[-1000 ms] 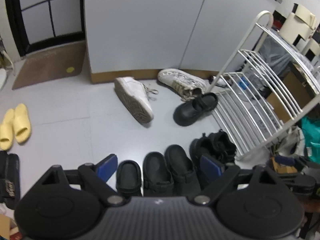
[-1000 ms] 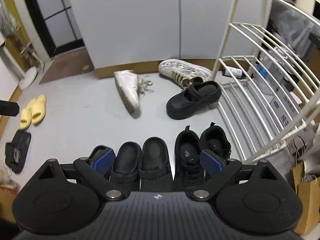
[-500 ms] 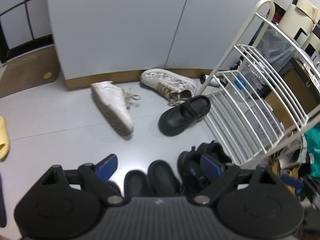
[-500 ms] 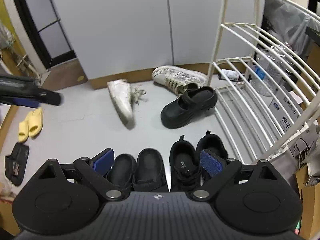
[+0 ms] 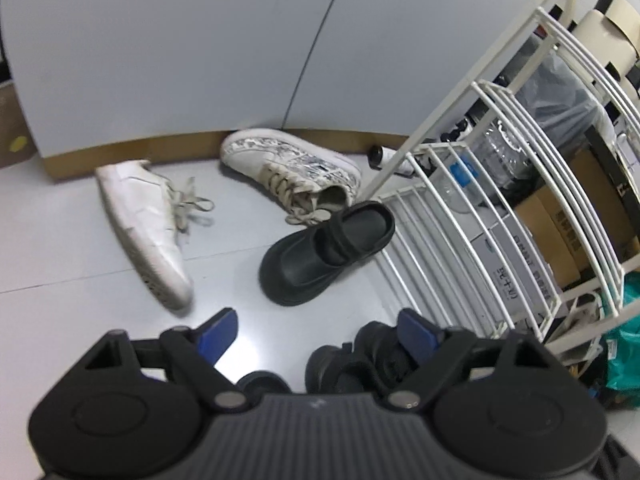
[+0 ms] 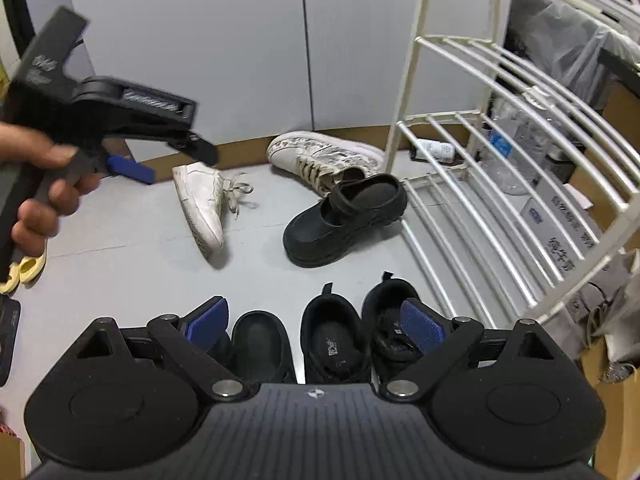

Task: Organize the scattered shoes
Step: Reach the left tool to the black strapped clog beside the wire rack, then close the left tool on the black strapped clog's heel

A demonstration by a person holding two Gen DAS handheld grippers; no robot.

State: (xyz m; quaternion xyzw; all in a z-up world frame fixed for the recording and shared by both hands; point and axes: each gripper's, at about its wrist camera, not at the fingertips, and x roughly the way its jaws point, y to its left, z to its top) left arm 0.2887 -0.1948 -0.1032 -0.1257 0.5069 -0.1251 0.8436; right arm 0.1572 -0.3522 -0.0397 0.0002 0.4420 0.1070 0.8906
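Both hand-held grippers spread, empty — black shoe (image 5: 326, 254) ahead, seemingly touching rack (image 5: 472, 216).

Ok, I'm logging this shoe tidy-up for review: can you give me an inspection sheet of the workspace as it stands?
Surface: grey floor, bare in the middle.
Job's things: white sneaker on its side; patterned sneaker by the wall; chunky black shoe with its heel against the white shoe rack; black shoes lined up in the foreground.
Clutter: yellow slippers at left; boxes and bottles behind the rack.
Tools: left tool open, raised, empty; right tool open, empty.
Cables: nothing seen.
Surroundings: grey cabinet doors.
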